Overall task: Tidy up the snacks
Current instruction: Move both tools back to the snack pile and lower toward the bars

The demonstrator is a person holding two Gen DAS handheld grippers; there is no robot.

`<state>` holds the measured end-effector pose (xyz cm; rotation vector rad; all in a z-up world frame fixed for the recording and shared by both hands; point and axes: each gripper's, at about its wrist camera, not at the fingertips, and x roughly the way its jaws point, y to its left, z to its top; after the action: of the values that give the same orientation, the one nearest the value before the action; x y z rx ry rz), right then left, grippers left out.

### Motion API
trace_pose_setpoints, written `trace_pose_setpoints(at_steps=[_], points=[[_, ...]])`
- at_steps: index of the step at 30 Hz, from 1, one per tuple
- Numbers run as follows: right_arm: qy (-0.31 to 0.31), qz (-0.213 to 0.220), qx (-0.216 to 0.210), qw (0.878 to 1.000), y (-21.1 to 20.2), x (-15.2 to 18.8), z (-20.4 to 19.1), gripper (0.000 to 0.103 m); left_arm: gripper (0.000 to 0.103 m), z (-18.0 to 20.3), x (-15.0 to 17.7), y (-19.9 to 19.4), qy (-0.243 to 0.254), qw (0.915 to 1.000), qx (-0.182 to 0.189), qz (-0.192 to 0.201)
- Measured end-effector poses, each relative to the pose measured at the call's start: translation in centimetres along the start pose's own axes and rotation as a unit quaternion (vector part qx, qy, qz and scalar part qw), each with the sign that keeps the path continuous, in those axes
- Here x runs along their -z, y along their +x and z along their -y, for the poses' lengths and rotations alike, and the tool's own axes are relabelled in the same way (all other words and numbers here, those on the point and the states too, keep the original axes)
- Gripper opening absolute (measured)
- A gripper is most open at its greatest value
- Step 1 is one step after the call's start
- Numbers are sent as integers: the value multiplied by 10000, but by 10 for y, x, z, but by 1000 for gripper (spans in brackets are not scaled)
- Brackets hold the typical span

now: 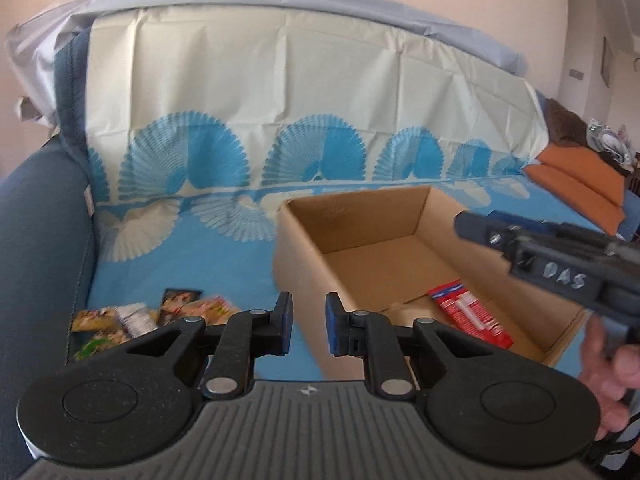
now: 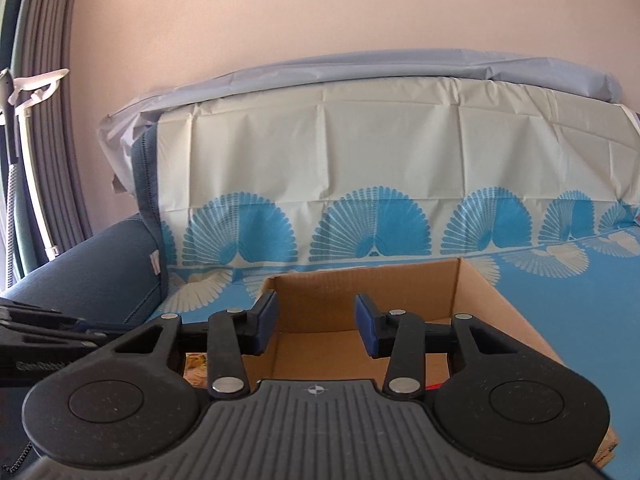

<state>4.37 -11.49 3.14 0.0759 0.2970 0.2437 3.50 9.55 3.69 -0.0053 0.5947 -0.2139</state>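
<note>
An open cardboard box (image 1: pixel 400 240) stands on the sofa seat, on its blue fan-patterned cover (image 1: pixel 200 256), as the collecting container; one red packet (image 1: pixel 470 314) already lies on the box floor near its front wall, while the unsorted snack packets (image 1: pixel 148 320) lie heaped at the seat's left end beside the armrest (image 1: pixel 36 240). The left tool (image 1: pixel 308 326) hangs between heap and box with jaws narrow and nothing between them. The right tool (image 2: pixel 316 328), jaws moderately apart and likewise empty, points over the box's near wall, probably between placements.
</note>
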Motion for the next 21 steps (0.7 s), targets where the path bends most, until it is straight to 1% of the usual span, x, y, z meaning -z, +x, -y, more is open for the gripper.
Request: trace_pose_setpoints(at_steps=[1, 2, 3, 4, 5, 6, 8, 11, 14, 21], points=[[-26, 20, -86, 10000, 0, 1, -8, 44, 18, -15, 10, 2, -244, 9996, -108, -58], [-60, 34, -176, 9998, 0, 2, -16, 44, 18, -29, 19, 6, -517, 9983, -177, -220], [-102, 36, -259, 9996, 1, 4, -23, 44, 18, -42, 22, 11, -754, 9954, -304, -509], [-117, 29, -343, 9993, 1, 5, -32, 44, 18, -52, 25, 11, -948, 9928, -462, -559], [-151, 8, -427, 9990, 2, 7, -39, 44, 18, -61, 27, 9, -1089, 9907, -639, -499], [-174, -19, -518, 9985, 3, 8, -47, 44, 18, -69, 27, 6, -1149, 9896, -757, -426], [-236, -68, -680, 9974, 5, 11, -62, 44, 18, -79, 27, 2, -1171, 9889, -853, -339], [-270, -145, -859, 9958, 10, 14, -79, 44, 18, -88, 28, -1, -1117, 9885, -967, -335], [-198, -290, -991, 9945, 16, 19, -91, 44, 18, -96, 28, -5, -1166, 9868, -1084, -305], [-181, -572, -1302, 9897, 26, 32, -116, 44, 18, -120, 29, -7, -1692, 9780, -1145, -412]])
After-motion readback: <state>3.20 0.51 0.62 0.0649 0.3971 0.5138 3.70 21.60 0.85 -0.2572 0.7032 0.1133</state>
